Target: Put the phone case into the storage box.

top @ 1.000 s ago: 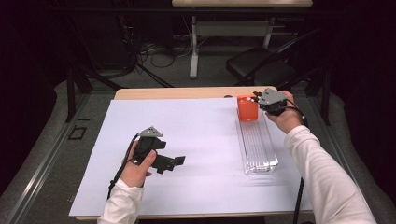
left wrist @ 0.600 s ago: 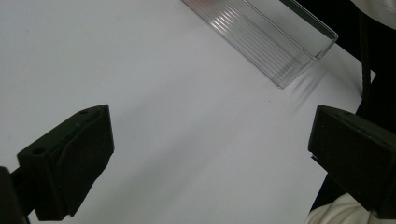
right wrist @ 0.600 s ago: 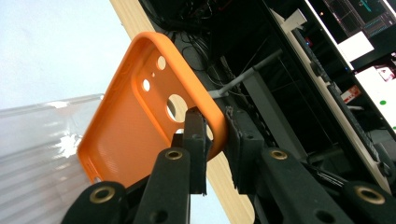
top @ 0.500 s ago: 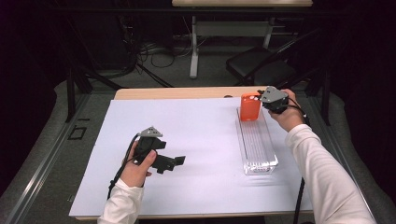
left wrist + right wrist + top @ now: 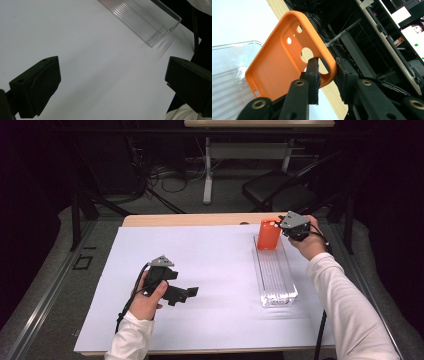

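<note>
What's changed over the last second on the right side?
The right tool, clamped on the orange phone case, lifted it slightly above the far end of the clear tray. The left tool stayed open and resting on the white sheet; the tray didn't move.

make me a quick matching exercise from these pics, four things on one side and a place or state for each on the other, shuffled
Things:
1. orange phone case
2. clear tray
3. left gripper
4. right gripper

States or places:
A. jaws wide apart, nothing between them
B. lying on the white sheet, right side of the table
C. pinched by one edge, held over the tray's far end
D. jaws shut on an edge of the case

Pairs: 1-C, 2-B, 3-A, 4-D
</note>
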Tool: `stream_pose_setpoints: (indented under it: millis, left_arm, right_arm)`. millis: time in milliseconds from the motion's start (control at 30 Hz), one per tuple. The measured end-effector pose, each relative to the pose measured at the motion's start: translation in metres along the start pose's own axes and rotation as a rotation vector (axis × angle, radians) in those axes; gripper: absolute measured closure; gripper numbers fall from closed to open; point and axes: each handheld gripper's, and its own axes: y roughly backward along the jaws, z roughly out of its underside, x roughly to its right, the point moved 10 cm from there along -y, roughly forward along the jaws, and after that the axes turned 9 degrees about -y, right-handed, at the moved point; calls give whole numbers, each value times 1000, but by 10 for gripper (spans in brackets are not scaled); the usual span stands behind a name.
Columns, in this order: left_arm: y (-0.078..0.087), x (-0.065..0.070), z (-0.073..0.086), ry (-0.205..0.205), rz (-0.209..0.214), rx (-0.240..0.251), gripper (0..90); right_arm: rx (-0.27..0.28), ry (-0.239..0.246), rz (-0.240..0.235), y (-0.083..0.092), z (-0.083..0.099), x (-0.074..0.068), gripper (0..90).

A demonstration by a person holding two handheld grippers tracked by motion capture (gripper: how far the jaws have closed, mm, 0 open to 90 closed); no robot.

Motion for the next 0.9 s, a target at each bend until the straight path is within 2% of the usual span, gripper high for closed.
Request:
stream_pose_setpoints:
  millis: [100,267,367,433,567,633,700,767,833,900]
  left_arm:
    - [1,0,0,0,1,-2,5]
    - [2,-2,0,1,-3,4,6]
    - [3,-1,0,0,-5,7,5]
    - [3,-1,0,0,-5,7,6]
    - [4,-1,0,-1,-5,7,5]
    - [5,-1,0,-1,-6,9,5]
    - [5,-1,0,-5,-6,8,5]
    - [5,-1,0,-4,-7,7,6]
    - [5,-1,0,-5,-7,7,5]
    - [5,-1,0,-4,-5,7,5]
  right_arm:
    - [-11,-2,5,0,0,-1,656]
    - [-11,-48,6,2,-3,-2,574]
    - [-15,-57,8,5,-4,-2,503]
    - [-19,-56,19,6,-4,-3,479]
    - [-6,-87,9,12,-8,-6,452]
    - [-15,-128,2,14,-10,-8,371]
    - [-16,-139,15,17,-12,-7,318]
    - [-28,-176,11,18,-14,-9,267]
    - [-40,-177,24,21,-16,-8,242]
    - [-50,-186,37,23,-17,-8,181]
